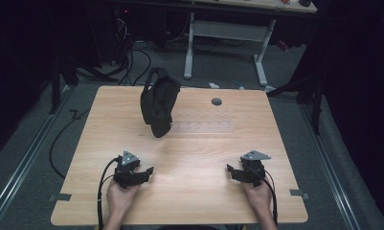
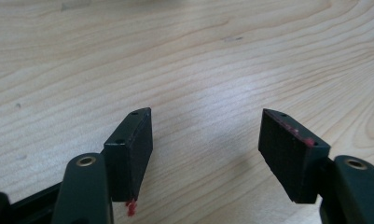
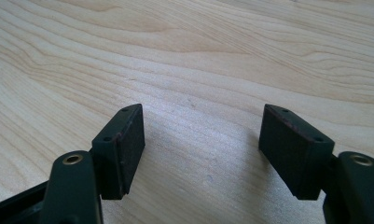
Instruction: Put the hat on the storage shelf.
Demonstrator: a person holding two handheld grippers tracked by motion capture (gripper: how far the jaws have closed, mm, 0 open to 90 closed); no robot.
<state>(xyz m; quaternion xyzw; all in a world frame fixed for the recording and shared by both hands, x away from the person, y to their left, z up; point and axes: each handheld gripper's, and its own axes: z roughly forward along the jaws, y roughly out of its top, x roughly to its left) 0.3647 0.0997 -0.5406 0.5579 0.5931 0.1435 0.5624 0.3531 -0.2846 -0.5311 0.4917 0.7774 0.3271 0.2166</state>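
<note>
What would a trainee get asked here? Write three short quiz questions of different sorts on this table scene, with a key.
1. True or false: the left gripper holds the black bag.
2. Multiple choice: where does the black bag stand on the wooden table? A) at the near edge between the hands; B) on the far half, left of centre; C) at the right edge.
3. Short answer: what lies between the jaws of the right gripper?

Key
1. False: its jaws stand open over bare wood, far from the bag.
2. B.
3. Nothing but bare table top; the jaws stand open.
</note>
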